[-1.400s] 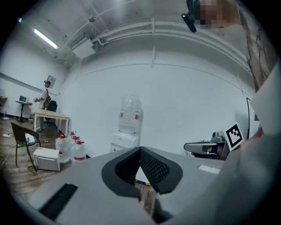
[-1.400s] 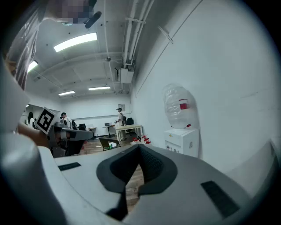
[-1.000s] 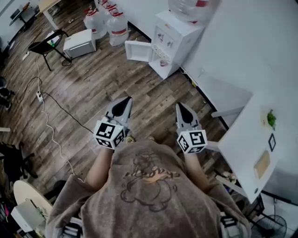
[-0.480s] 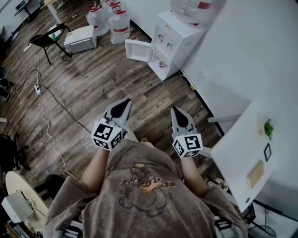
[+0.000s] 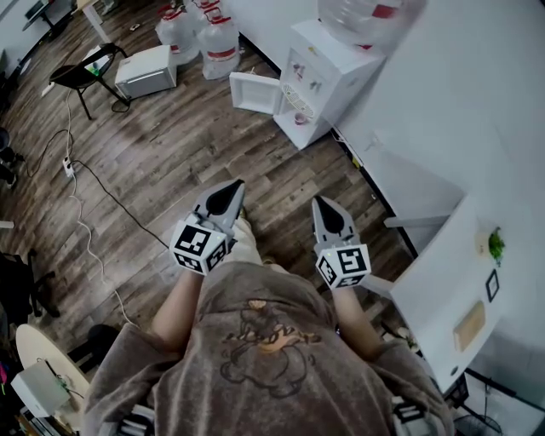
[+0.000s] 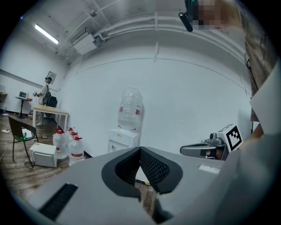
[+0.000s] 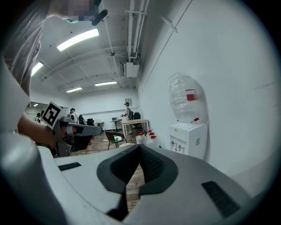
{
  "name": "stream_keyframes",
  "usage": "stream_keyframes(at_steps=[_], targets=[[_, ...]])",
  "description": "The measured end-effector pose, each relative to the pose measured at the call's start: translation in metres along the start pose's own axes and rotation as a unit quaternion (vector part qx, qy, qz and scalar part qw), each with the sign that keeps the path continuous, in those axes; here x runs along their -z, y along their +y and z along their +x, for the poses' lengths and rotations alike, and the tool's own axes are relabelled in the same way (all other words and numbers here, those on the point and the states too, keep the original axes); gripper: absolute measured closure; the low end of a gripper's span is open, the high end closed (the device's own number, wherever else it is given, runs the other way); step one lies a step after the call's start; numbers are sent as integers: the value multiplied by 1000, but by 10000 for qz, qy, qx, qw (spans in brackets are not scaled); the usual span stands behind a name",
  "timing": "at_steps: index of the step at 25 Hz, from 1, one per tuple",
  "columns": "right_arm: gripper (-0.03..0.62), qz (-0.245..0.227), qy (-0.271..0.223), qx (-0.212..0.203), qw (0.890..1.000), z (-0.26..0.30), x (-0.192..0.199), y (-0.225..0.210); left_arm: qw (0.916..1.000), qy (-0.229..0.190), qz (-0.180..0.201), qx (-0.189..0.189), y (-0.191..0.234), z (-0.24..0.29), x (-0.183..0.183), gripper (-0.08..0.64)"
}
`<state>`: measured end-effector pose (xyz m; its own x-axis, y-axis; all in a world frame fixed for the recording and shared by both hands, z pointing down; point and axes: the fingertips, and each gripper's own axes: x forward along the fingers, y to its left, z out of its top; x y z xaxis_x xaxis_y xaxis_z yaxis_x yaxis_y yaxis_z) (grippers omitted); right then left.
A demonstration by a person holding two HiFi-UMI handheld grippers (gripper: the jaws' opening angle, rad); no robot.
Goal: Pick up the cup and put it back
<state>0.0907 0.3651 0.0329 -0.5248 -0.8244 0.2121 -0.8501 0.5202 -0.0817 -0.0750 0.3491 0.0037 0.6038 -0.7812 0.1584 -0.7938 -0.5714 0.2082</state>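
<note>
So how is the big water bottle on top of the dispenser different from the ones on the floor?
The top bottle sits neck down on the white water dispenser, while the floor bottles stand upright with red caps on top. The top bottle is alone and raised against the wall. The floor bottles are grouped on the wooden floor near a white box. Both kinds are clear plastic jugs with a red label.

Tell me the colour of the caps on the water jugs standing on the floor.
Red caps on the water jugs; the left gripper view shows them best.
</note>
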Motion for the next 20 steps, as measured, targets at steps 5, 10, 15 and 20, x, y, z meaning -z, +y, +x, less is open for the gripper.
stream_keyframes(at_steps=[5,10,15,20], targets=[[597,60,83,81,9999,54,-10,-16,9997,90,5,213,41,44,-16,558],[591,91,123,199,9997,116,-29,-33,9989,100,-1,448,92,91,-36,558],[591,71,101,388,9992,170,-45,-52,9970,145,101,751,134,135,-56,558],[591,128,137,715,9973,197,-52,-70,9942,245,146,1040,157,169,-63,558]])
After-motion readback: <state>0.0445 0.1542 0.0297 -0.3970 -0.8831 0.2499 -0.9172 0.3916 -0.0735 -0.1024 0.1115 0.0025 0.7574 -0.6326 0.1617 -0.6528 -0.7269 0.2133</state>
